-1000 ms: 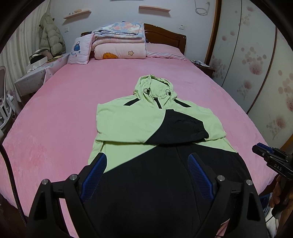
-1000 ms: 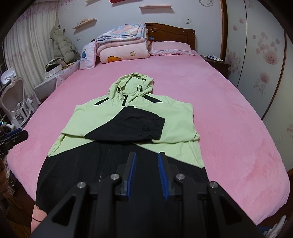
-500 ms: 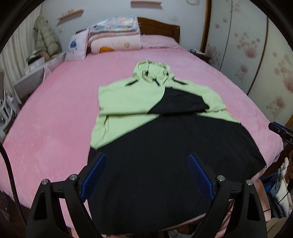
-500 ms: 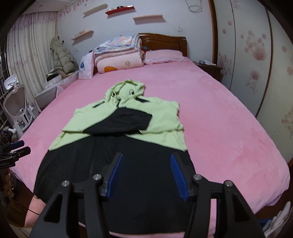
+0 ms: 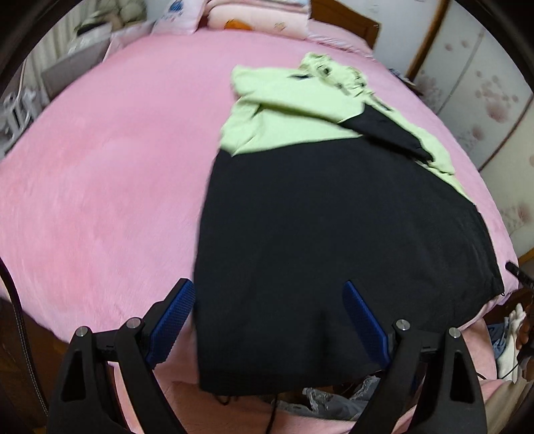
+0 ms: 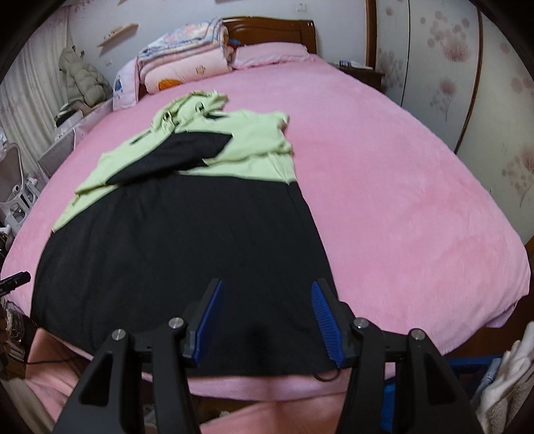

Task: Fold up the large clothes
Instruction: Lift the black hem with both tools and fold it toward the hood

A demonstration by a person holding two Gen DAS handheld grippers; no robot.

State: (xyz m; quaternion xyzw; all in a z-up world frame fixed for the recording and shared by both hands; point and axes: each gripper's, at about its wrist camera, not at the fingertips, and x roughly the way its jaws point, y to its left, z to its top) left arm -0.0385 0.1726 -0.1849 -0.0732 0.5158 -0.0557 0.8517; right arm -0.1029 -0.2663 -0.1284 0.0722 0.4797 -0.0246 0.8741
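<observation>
Below me spreads the bed [image 6: 400, 200], covered in a pink blanket, with folded quilts [image 6: 187, 63] and a pillow [image 6: 270, 53] stacked by the wooden headboard [image 6: 270, 28]. Spread flat on it lies the jacket [image 6: 173, 240], lime green at the hood and shoulders and black below, both sleeves folded across the chest, its black hem at the near edge of the bed. My left gripper [image 5: 270, 320] hangs over the hem's left corner, jaws spread wide and nothing clamped between them. My right gripper [image 6: 265, 317] hangs over the hem's right corner, jaws parted and gripping nothing; whether their tips touch the cloth I cannot tell. A drawstring loop [image 6: 325, 375] dangles beneath it.
</observation>
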